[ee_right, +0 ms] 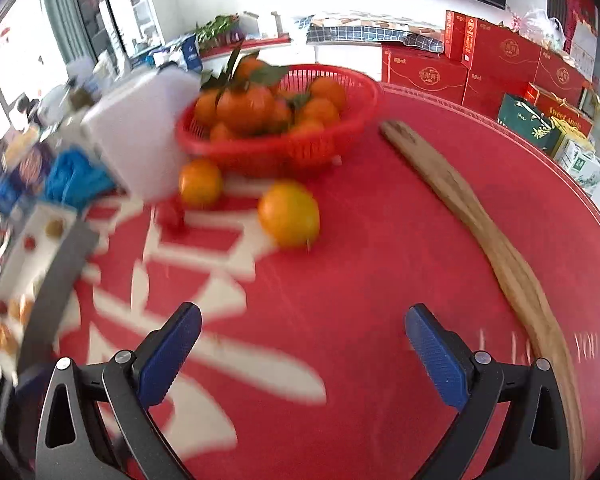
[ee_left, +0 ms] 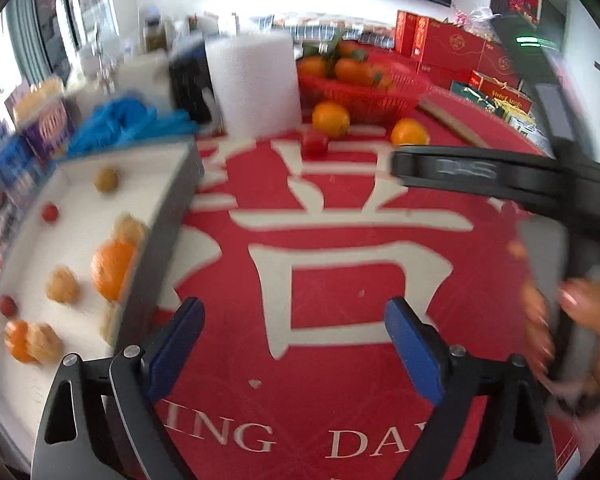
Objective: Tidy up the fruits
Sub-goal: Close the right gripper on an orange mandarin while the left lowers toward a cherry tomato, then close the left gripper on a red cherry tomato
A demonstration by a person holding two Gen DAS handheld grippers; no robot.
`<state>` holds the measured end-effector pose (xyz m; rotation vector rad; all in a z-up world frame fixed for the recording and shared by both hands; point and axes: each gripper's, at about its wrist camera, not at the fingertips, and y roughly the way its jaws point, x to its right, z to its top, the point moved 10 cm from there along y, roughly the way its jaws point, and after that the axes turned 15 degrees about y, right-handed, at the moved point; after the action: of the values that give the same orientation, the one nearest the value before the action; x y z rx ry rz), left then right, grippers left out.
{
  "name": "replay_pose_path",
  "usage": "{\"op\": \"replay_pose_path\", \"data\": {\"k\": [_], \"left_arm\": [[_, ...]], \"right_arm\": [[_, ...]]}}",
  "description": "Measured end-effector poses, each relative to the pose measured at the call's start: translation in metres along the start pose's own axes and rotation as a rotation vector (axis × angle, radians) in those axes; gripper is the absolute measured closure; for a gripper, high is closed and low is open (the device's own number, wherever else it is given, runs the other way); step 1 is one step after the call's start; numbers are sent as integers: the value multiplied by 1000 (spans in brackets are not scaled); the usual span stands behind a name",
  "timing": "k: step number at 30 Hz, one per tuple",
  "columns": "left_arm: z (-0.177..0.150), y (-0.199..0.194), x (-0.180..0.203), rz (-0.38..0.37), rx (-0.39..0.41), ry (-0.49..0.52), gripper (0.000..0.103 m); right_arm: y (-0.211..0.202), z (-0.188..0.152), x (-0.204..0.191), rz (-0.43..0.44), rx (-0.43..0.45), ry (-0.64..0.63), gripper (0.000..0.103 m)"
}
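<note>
Blue-padded jaws of the left tool (ee_left: 292, 344) are standing wide and empty above the red printed cloth covering the surface (ee_left: 340, 400); the right tool (ee_right: 300, 352) is likewise gaping with nothing between its pads. Sorting is looking partly done: the white shallow tray (ee_left: 24, 360) at the surface's left edge is already holding an orange, small red fruits and tan ones, while two loose round oranges (ee_right: 289, 214) and a small red fruit (ee_right: 171, 216) are still waiting near the red plastic basket (ee_right: 300, 148) of leafy mandarins. Red gift boxes are lining the room's far wall.
</note>
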<state>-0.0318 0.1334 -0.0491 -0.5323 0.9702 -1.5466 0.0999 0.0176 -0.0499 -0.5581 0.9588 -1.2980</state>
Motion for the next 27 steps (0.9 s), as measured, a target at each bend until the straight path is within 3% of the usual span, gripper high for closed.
{"op": "replay_pose_path", "data": {"k": [3,6,8,13,17,24,25,26,27], "left_arm": [[20,-17,-6,14,37,13,14],[47,-23,-13,8,60,10,16],[63,-16,-16,36,58,25,18],[88,31,-16,34,-8,19,31],[101,71,-14,15,-51,-19,32],[110,100,-19,48,-61,-52,33],[111,99,-18,43,-55,-60,37],[112,99,-16,21,-47,-65,54],[114,98,-13,4,-41,-62,77]], "right_arm": [[15,10,-7,-2,-13,-12,6],[20,17,-8,-71,28,-73,34],[18,17,-8,-71,49,-91,67],[-3,9,15,49,9,23,67],[-30,-2,31,91,14,47,67],[-54,-15,38,122,38,45,67],[-55,-17,37,126,37,45,67],[-56,-16,37,128,35,44,67],[-57,-18,36,130,35,42,67]]}}
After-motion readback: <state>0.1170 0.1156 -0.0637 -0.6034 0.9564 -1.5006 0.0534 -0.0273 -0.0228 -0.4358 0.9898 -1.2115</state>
